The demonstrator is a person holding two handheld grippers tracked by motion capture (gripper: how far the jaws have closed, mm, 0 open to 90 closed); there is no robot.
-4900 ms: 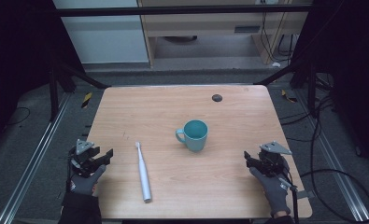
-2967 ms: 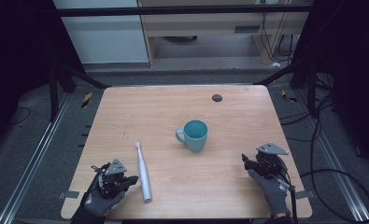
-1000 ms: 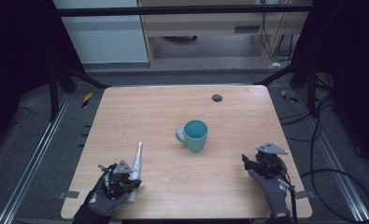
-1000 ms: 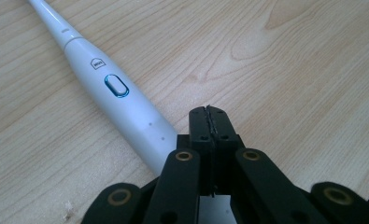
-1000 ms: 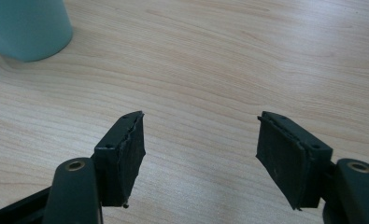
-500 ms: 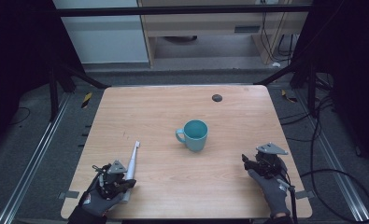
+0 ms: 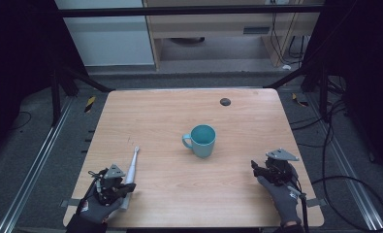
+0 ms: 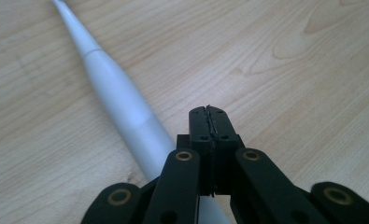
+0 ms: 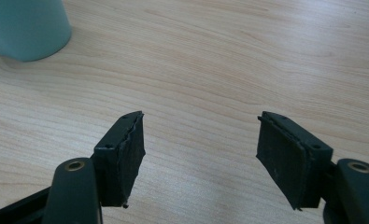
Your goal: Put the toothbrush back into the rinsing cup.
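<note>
A white electric toothbrush [image 7: 132,165] lies near the table's front left, head pointing away toward the far side. My left gripper [image 7: 127,187] sits over its thick handle end. In the left gripper view the jaws [image 8: 209,109] are pressed together with nothing between their tips. The toothbrush [image 8: 121,107] runs under their left side. A teal mug [image 7: 202,141] stands upright mid-table, handle to the left. My right gripper [image 7: 257,169] rests at the front right, apart from the mug, and its open jaws [image 9: 201,140] hold nothing. The mug's base [image 9: 25,28] shows at the upper left of the right gripper view.
A small dark round disc [image 7: 225,102] lies near the wooden table's far edge [image 7: 189,90]. Metal frame rails run along both sides of the table, and cables trail on the floor at the right.
The left gripper came in from the table's left edge to the toothbrush. The toothbrush's handle end has swung left with it, leaving the brush slanted. The right gripper has stayed put.
</note>
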